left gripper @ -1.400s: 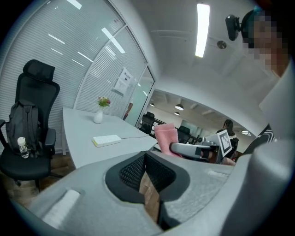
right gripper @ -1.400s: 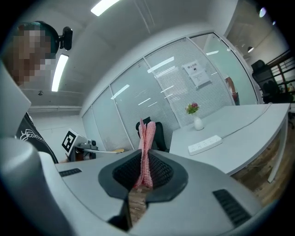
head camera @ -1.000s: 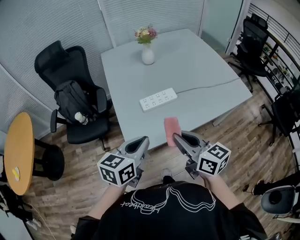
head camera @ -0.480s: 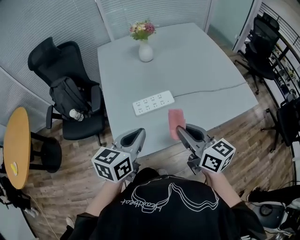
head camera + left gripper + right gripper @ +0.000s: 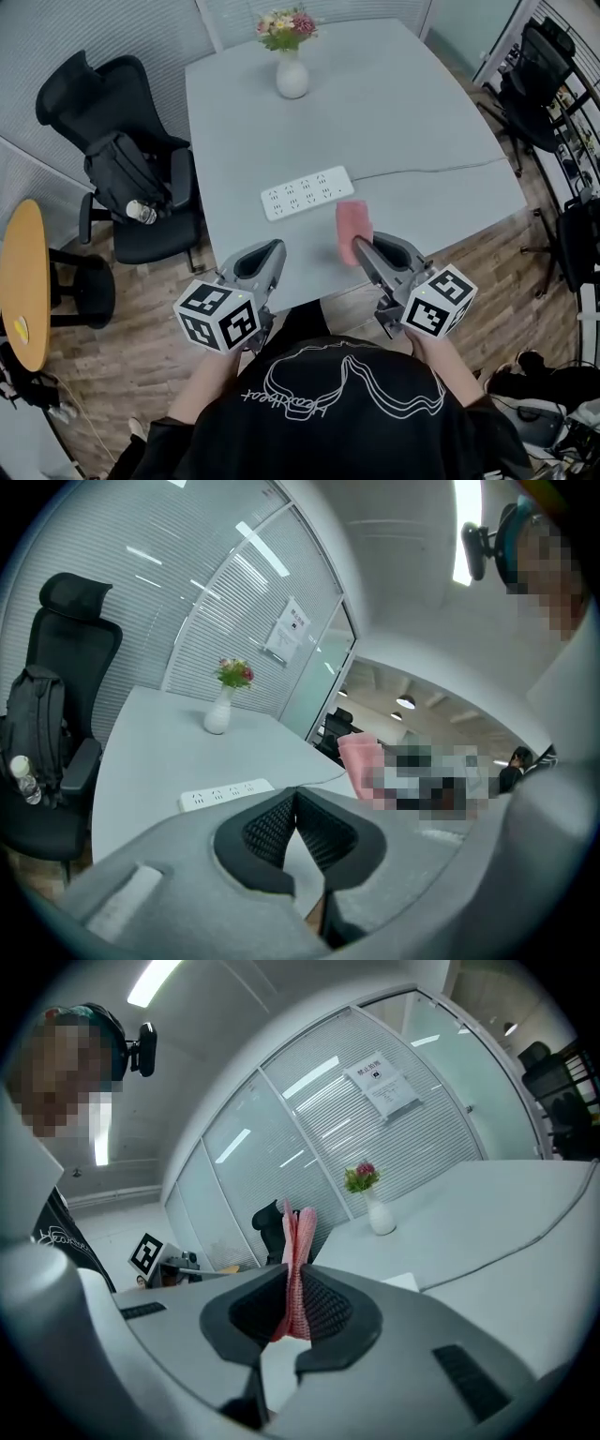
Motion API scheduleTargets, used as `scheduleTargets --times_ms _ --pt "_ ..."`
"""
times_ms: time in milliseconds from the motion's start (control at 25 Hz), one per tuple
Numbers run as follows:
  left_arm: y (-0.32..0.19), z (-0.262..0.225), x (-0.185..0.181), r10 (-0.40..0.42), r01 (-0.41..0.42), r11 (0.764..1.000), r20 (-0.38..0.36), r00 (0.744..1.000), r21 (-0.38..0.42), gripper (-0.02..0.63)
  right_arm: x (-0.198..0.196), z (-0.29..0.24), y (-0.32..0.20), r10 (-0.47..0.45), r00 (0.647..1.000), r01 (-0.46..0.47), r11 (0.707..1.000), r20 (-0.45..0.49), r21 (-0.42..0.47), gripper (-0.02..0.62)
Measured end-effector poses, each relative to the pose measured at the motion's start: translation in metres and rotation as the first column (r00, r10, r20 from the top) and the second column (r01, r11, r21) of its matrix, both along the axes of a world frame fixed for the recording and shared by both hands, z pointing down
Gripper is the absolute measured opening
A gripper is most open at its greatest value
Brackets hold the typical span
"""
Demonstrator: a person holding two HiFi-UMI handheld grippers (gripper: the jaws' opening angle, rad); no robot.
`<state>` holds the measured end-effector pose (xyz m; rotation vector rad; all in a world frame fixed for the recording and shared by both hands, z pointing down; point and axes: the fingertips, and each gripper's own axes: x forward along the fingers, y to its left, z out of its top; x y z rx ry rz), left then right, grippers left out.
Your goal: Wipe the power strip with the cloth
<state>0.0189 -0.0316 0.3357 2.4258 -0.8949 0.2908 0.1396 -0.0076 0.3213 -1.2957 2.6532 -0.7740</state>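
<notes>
A white power strip point(image 5: 307, 193) lies flat near the middle of the grey table point(image 5: 412, 112), its cable point(image 5: 441, 170) trailing right; it also shows in the left gripper view point(image 5: 225, 793). My right gripper point(image 5: 362, 249) is shut on a folded pink cloth point(image 5: 352, 230), held over the table's near edge just right of the strip; the cloth point(image 5: 296, 1269) stands upright between its jaws. My left gripper point(image 5: 266, 259) is shut with nothing in it point(image 5: 294, 819), at the near edge below the strip.
A white vase with flowers point(image 5: 292, 58) stands at the table's far side. A black office chair with a backpack point(image 5: 131, 178) sits left of the table, a round wooden table point(image 5: 23, 281) further left. More chairs point(image 5: 539, 75) stand at the right.
Both grippers have come forward to the table's near edge. The pink cloth now sits closer to the power strip's right end. Jaws unchanged.
</notes>
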Motion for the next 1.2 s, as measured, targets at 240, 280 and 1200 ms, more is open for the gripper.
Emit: scheduleTargets --times_ms 240,280,1200 --pt "-0.032 0.008 0.003 -0.005 0.005 1.000 -0.005 1.000 -0.024 0.012 0.001 0.014 -0.036 -0.015 1.000 0.015 0.999 -0.001 -0.052 0.037" --pt "-0.036 0.010 0.003 -0.008 0.007 0.999 -0.004 1.000 -0.032 0.012 0.001 0.016 -0.041 -0.017 1.000 0.017 0.998 -0.005 -0.061 0.037" --pt "-0.094 0.089 -0.038 -0.114 0.122 0.979 0.058 0.992 -0.165 0.012 -0.078 0.101 -0.135 -0.167 0.985 0.153 0.950 -0.029 -0.272 0.035"
